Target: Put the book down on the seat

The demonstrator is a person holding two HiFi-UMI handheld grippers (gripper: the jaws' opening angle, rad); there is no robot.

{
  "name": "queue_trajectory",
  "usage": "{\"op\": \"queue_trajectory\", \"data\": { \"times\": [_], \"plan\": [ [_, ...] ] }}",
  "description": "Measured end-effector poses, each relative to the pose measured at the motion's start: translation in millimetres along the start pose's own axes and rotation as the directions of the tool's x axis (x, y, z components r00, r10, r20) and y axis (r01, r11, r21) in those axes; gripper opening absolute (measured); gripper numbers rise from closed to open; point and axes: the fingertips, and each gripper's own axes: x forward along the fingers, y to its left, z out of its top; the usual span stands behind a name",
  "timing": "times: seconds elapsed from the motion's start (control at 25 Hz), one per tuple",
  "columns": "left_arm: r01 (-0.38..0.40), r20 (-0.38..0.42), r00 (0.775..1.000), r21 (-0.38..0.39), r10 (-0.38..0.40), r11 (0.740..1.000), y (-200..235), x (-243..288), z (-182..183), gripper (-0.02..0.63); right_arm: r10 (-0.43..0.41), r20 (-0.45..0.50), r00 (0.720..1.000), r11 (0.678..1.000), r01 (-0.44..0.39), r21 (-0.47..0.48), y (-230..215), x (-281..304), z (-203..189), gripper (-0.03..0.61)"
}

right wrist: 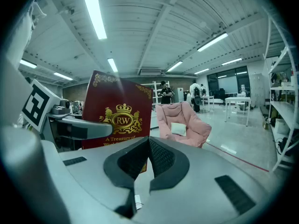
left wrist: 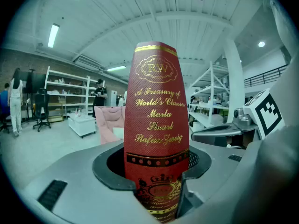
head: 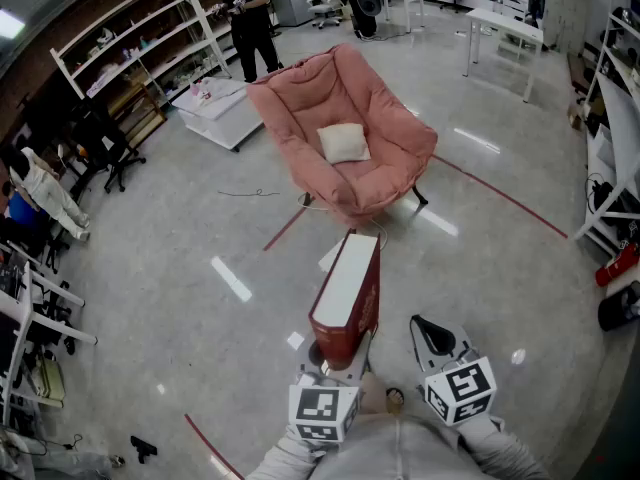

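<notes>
A thick red book (head: 346, 293) with gold lettering stands upright in the air, spine toward me, and my left gripper (head: 338, 356) is shut on its lower end. In the left gripper view the book's spine (left wrist: 157, 125) fills the gap between the jaws, whose pads press on both covers. My right gripper (head: 421, 322) hovers just right of the book, shut and holding nothing; its pads meet in the right gripper view (right wrist: 148, 149). The pink padded chair (head: 345, 128), with a white cushion (head: 343, 143) on its seat, stands on the floor a short way ahead of the book.
A low white table (head: 222, 110) stands left of the chair, with long shelves (head: 130, 48) and a standing person (head: 250, 18) behind it. White tables (head: 500, 23) stand at the back right, racks (head: 612, 118) line the right side, and red tape lines (head: 505, 198) cross the floor.
</notes>
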Motion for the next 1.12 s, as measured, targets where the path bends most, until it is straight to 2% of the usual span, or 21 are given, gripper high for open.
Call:
{"op": "queue_trajectory", "data": {
  "times": [0.56, 0.76, 1.12],
  "plan": [
    [-0.024, 0.012, 1.0, -0.031, 0.024, 0.999, -3.4, -23.6, -3.2, 0.249, 0.034, -0.003, 0.999, 0.999, -0.034, -0.041, 20.9, -17.0, 0.4, 0.005],
    [-0.028, 0.001, 1.0, -0.026, 0.028, 0.999, -4.2, -27.1, -8.1, 0.247, 0.057, 0.024, 0.998, 0.998, -0.057, 0.005, 24.7, -19.2, 0.4, 0.005],
    [-0.042, -0.007, 0.999, -0.032, 0.041, 0.999, -6.6, -23.1, -13.6, 0.245, 0.072, 0.012, 0.997, 0.997, -0.072, 0.012, 23.8, -24.9, -9.3, 0.005]
  ]
}}
